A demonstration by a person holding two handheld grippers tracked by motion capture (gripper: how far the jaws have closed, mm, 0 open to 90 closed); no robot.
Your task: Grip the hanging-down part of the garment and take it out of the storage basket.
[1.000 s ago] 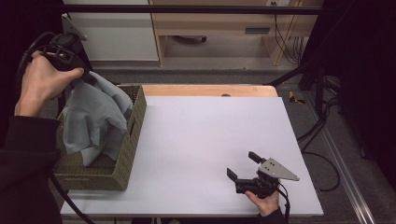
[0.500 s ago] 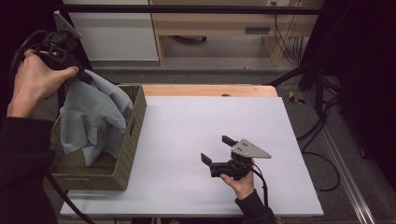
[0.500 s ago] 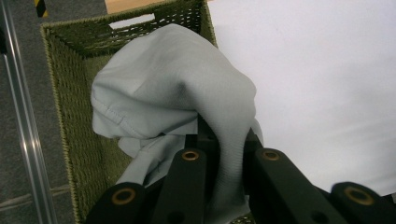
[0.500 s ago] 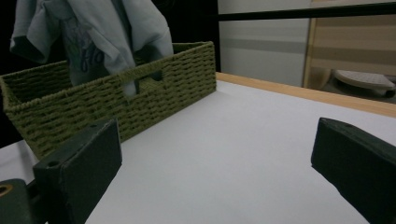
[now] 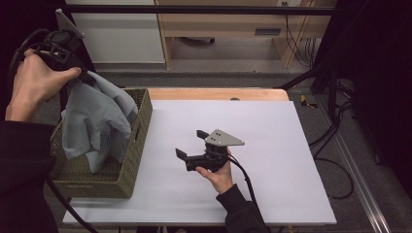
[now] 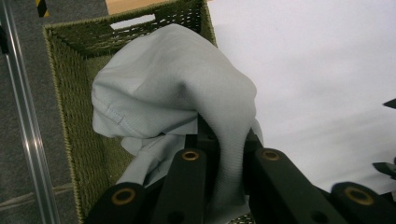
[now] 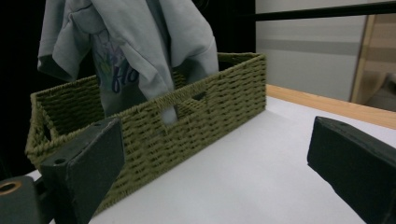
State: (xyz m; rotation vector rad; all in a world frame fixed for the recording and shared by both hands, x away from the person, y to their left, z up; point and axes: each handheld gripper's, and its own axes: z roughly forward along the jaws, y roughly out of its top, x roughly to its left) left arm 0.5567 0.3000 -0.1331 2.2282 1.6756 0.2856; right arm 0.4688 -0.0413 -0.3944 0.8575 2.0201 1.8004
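Left gripper [image 5: 73, 73] clamped on a pale grey garment [image 5: 99, 121], lifted but hanging partly inside the woven basket [image 5: 138, 141]; right gripper [image 5: 192, 145], jaws apart and empty, over the white table [image 5: 272, 145]; removal begun, laying-out outstanding.

I am looking down on a white table [image 5: 272, 145] whose far edge is showing a strip of bare wood [image 5: 218, 93]. Grey carpet [image 5: 218, 77] is covering the floor beyond it. A pale wooden shelf unit [image 5: 228, 24] and a white cabinet [image 5: 124, 36] are standing against the far side. Cables [image 5: 296, 34] are hanging there; black curtain [image 5: 384, 73] is closing the right.
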